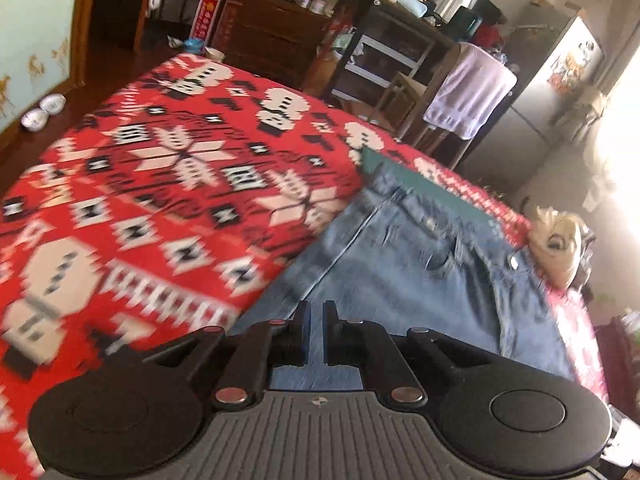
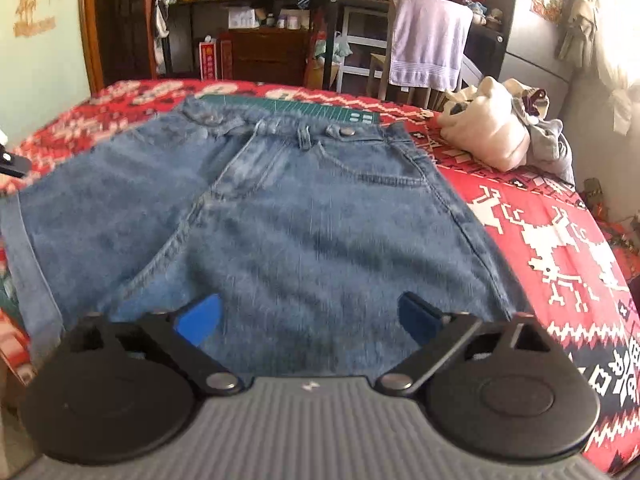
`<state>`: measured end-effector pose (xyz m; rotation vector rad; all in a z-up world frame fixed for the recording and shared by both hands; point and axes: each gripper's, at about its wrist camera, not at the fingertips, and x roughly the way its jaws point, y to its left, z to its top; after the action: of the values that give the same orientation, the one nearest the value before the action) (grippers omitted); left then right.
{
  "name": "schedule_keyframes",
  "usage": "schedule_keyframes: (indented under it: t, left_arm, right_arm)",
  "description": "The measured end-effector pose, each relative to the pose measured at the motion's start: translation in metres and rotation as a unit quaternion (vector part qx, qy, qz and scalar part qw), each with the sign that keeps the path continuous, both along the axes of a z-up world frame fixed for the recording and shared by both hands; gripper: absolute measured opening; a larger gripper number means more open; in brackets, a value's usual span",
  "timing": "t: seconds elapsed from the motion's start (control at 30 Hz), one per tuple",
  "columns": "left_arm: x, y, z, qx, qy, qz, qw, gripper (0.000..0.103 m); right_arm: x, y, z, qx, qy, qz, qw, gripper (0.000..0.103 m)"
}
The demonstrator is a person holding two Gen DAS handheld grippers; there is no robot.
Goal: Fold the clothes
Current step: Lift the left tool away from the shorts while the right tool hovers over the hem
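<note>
Jeans [image 2: 304, 208] flat on bedspread [image 2: 560, 248]; clothes pile [image 2: 492, 132] right.

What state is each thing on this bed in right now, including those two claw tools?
Denim shorts: spread flat, unfolded, button fastened.
Green mat: lying under the waistband.
Pile of clothes: heaped, unfolded.
Purple towel: hanging.
Left gripper: shut; any pinched denim is hidden.
Right gripper: open above the shorts.

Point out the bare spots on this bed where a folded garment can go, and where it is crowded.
Bare red patterned blanket spreads wide beside the denim shorts, on their rolled-hem side, out to the far edge. A narrower bare strip, with reindeer figures, lies between the shorts' other side and the bed's edge. The corner near the shorts' waistband is crowded by a pile of clothes.
</note>
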<state>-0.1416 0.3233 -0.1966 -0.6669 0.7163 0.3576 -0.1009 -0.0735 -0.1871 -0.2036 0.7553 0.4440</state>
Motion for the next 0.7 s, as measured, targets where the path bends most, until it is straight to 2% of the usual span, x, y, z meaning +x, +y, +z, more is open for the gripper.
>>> schedule_keyframes:
  t: [0.07,0.13,0.2,0.3,0.47,0.63,0.7]
  left_arm:
    - [0.015,0.011,-0.005,-0.025,-0.004,0.008,0.9997,0.004]
    - [0.028,0.021,-0.012,-0.046,-0.003,0.015,0.9988,0.004]
    - [0.037,0.027,-0.021,-0.061,0.011,0.02,0.9978,0.004]
    - [0.036,0.028,-0.029,-0.058,0.023,0.019,0.9978,0.004]
    - [0.007,0.033,-0.034,-0.075,0.019,0.036,0.9964,0.003]
    - [-0.019,0.025,-0.029,-0.036,0.039,0.03,0.9981,0.003]
    - [-0.029,0.025,-0.03,-0.042,0.036,0.029,0.998,0.003]
  right_arm:
    - [0.014,-0.008,0.003,0.021,0.023,-0.024,0.999,0.07]
    - [0.027,-0.019,0.003,0.04,0.044,-0.056,0.997,0.052]
    - [0.035,-0.028,0.003,0.054,0.057,-0.079,0.994,0.041]
    - [0.04,-0.039,0.002,0.062,0.067,-0.098,0.991,0.04]
    - [0.04,-0.038,0.003,0.049,0.061,-0.091,0.993,0.04]
    - [0.042,-0.031,0.001,0.043,0.06,-0.085,0.994,0.04]
    - [0.042,-0.03,0.0,0.043,0.061,-0.085,0.994,0.04]
